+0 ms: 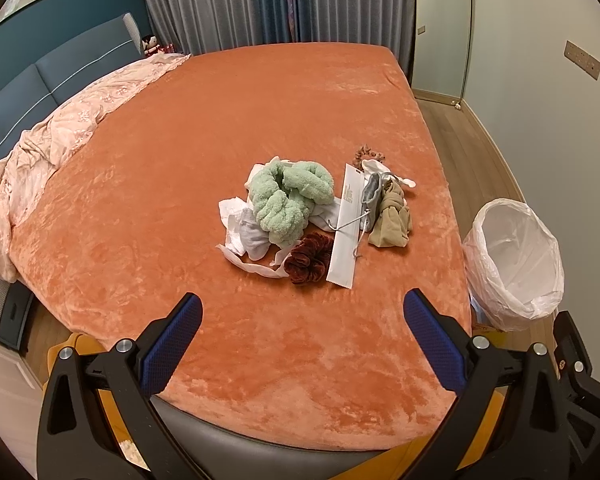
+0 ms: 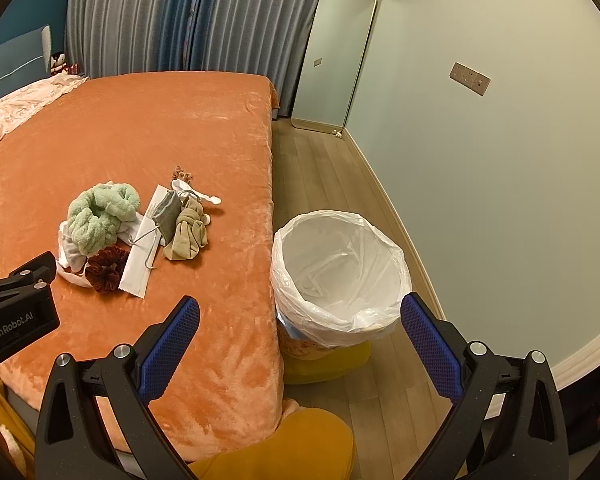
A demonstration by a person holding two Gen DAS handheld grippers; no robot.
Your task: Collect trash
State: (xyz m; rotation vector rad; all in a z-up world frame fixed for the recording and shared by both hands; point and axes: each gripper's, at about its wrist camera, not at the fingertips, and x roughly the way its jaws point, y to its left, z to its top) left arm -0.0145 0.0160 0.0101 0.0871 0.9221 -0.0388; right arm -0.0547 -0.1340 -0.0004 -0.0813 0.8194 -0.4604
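Observation:
A heap of items lies on the orange bed (image 1: pixel 220 128): crumpled white tissue (image 1: pixel 236 224), a long white wrapper (image 1: pixel 346 228), a green fluffy scrunchie (image 1: pixel 290 200), a dark red scrunchie (image 1: pixel 308 258), a beige cloth (image 1: pixel 392 216) and a grey sock (image 1: pixel 370 194). The heap also shows in the right wrist view, with the wrapper (image 2: pixel 140 252) at its near edge. A trash bin with a white liner (image 2: pixel 336 268) stands on the floor beside the bed, also in the left wrist view (image 1: pixel 516 256). My left gripper (image 1: pixel 302 316) is open and empty, above the bed short of the heap. My right gripper (image 2: pixel 300 320) is open and empty, above the bed edge and the bin.
A pink quilt (image 1: pixel 60 132) lies bunched along the bed's left side by a blue headboard (image 1: pixel 28 88). Grey curtains (image 1: pixel 260 0) hang behind. A mirror (image 2: pixel 332 56) leans on the wall. A yellow cushion (image 2: pixel 284 440) sits low by the bed's near corner.

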